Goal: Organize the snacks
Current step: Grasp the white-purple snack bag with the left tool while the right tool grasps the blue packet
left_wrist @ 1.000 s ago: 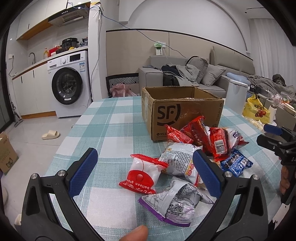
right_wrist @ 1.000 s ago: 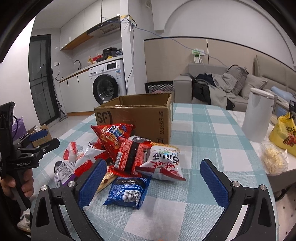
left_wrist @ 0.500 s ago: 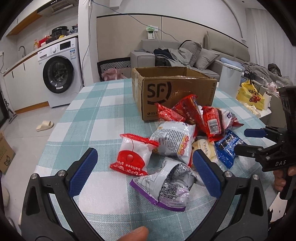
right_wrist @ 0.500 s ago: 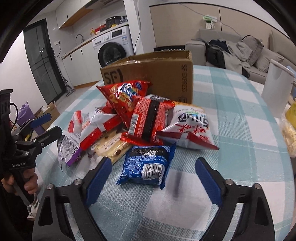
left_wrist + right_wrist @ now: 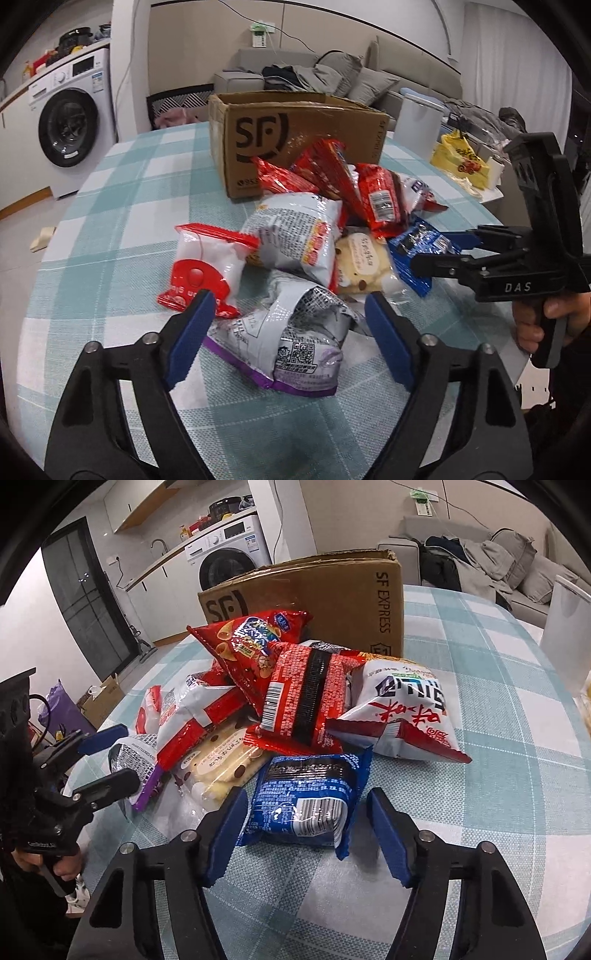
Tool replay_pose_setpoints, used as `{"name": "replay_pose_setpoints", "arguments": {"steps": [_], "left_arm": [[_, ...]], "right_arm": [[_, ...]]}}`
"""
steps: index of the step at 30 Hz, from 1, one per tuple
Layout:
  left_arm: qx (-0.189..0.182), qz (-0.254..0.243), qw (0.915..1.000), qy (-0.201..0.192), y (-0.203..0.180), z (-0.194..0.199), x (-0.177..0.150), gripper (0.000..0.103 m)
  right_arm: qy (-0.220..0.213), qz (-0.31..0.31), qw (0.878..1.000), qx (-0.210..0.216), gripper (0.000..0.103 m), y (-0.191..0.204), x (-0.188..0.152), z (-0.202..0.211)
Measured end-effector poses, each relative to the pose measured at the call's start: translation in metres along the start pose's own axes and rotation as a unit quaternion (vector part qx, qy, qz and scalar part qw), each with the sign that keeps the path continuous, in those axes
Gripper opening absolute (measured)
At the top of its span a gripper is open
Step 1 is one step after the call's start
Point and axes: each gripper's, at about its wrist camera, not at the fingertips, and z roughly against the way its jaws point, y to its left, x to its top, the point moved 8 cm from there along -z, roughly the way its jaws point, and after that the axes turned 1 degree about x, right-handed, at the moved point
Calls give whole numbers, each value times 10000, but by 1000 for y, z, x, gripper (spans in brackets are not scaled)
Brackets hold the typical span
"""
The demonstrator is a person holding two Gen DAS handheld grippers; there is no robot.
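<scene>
A pile of snack packets lies on the checked tablecloth in front of an open cardboard box [image 5: 295, 136], also in the right wrist view [image 5: 332, 590]. My left gripper [image 5: 288, 306] is open, its pads on either side of a silver and purple packet [image 5: 295, 343]. My right gripper [image 5: 306, 801] is open, its pads on either side of a blue packet [image 5: 310, 794]; the blue packet also shows in the left wrist view [image 5: 417, 247]. Neither packet is squeezed. A red and white packet [image 5: 203, 269] lies left of the silver one.
Red packets [image 5: 303, 690], a white and red packet [image 5: 402, 709] and a pale bun packet [image 5: 221, 768] fill the pile. A white bin [image 5: 565, 635] and a yellow bag [image 5: 461, 162] stand past the table's right edge. A washing machine [image 5: 70, 125] is beyond.
Both grippers have moved forward and down to the pile. The left jaws now straddle the silver and purple packet, the right jaws the blue packet, and both have narrowed.
</scene>
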Motion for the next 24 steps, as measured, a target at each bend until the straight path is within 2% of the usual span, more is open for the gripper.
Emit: {"name": "replay_pose_setpoints", "arguments": {"steps": [5, 7, 9, 13, 19, 24], "left_arm": [[-162, -74, 9997, 160, -7, -2, -4, 68], [-220, -112, 9995, 182, -9, -2, -5, 60], [-222, -148, 9995, 174, -11, 1, -6, 57], [-293, -195, 9993, 146, -12, 5, -7, 48], [-353, -7, 9994, 63, -6, 12, -7, 42], [-499, 127, 9987, -3, -5, 18, -9, 41]], "right_arm": [[-7, 45, 10000, -76, 67, 4, 0, -1], [-14, 70, 9999, -151, 62, 4, 0, -1], [-16, 71, 9998, -193, 59, 5, -1, 1], [-42, 49, 9999, -159, 47, 6, -2, 4], [-162, 42, 9998, -110, 45, 8, -10, 15], [-339, -21, 9994, -38, 45, 8, -15, 29]]}}
